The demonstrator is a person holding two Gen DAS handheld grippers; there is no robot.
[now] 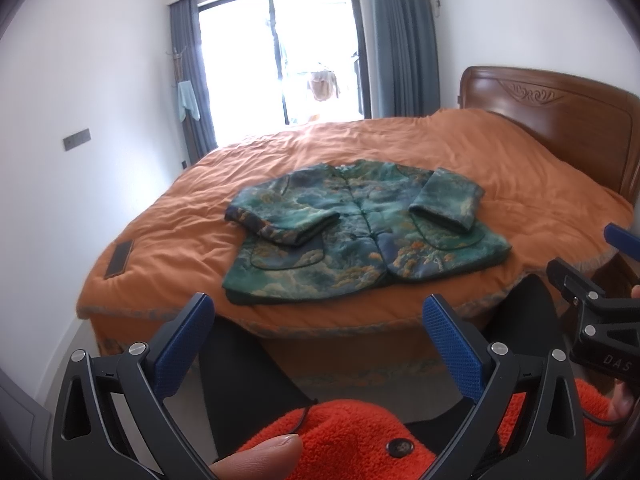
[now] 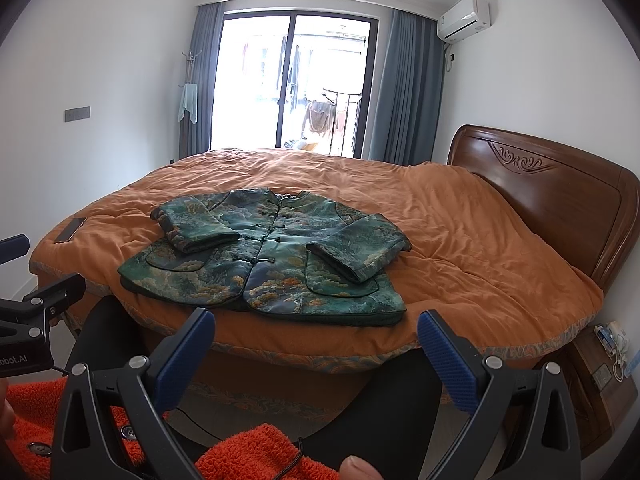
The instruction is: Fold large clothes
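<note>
A green patterned padded jacket (image 1: 360, 232) (image 2: 272, 260) lies flat, front up and buttoned, on the orange bedspread (image 1: 500, 168) (image 2: 460, 216). Both sleeves are folded inward across its chest. My left gripper (image 1: 316, 312) is open, held back from the bed's near edge with nothing between its blue pads. My right gripper (image 2: 316, 324) is open too, likewise short of the bed and empty. Each gripper shows at the edge of the other's view.
A dark phone (image 1: 119, 258) (image 2: 71, 229) lies on the bed's left corner. The wooden headboard (image 2: 560, 200) stands at the right, with a nightstand (image 2: 608, 360) below it. Beneath the grippers are the person's orange fleece top (image 1: 352, 432) and dark trousers.
</note>
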